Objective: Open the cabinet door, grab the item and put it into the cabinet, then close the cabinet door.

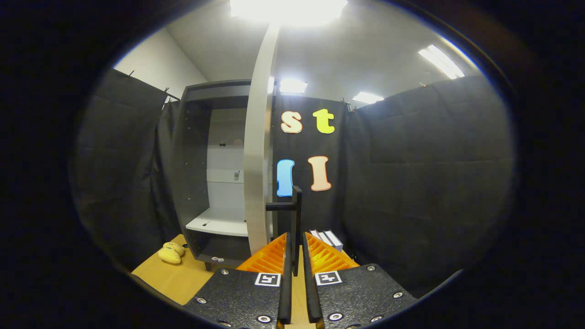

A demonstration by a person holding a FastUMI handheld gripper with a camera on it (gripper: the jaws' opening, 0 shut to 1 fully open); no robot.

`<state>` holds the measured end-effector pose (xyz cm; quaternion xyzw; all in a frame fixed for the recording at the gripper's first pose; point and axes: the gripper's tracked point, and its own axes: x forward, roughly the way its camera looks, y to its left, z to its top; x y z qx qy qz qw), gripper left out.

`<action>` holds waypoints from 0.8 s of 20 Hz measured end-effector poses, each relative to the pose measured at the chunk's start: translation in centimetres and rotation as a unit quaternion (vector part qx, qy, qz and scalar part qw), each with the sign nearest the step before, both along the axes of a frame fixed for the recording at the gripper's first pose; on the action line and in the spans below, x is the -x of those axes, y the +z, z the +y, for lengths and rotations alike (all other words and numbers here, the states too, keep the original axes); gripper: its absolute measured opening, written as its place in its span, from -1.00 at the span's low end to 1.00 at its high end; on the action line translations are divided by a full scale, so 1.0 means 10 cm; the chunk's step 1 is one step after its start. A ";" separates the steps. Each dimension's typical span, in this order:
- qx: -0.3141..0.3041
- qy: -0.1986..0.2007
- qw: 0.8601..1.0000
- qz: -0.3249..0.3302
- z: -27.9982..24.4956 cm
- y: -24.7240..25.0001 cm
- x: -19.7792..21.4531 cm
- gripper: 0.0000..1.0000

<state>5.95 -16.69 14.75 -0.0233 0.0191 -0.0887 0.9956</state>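
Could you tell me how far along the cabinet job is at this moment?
Done: the cabinet door is swung open, showing the white shelf inside the cabinet. In hand: the gripper fingers are closed around the door's black handle. Left: the yellow plush toy lies on the wooden table beside the cabinet, not yet placed inside; then the door needs closing.

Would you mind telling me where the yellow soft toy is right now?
In the gripper view, the yellow soft toy lies on the wooden table, just left of the open cabinet base and well left of the gripper, whose fingers grip the door handle.
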 end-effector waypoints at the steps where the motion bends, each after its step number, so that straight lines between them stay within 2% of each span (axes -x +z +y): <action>1: -0.007 0.003 1.000 -0.005 -0.02 0.01 0.04 -0.73; 4: -0.010 0.009 1.000 -0.027 0.01 0.07 0.15 -0.73; 6: -0.007 0.020 0.999 -0.030 0.15 0.04 0.20 -0.53; 7: 0.007 0.002 0.999 -0.041 0.11 0.07 0.27 -0.45; 13: 0.002 0.048 0.996 -0.076 0.62 0.06 0.30 0.82; 16: -0.004 0.074 0.994 -0.085 0.94 -0.04 0.28 0.87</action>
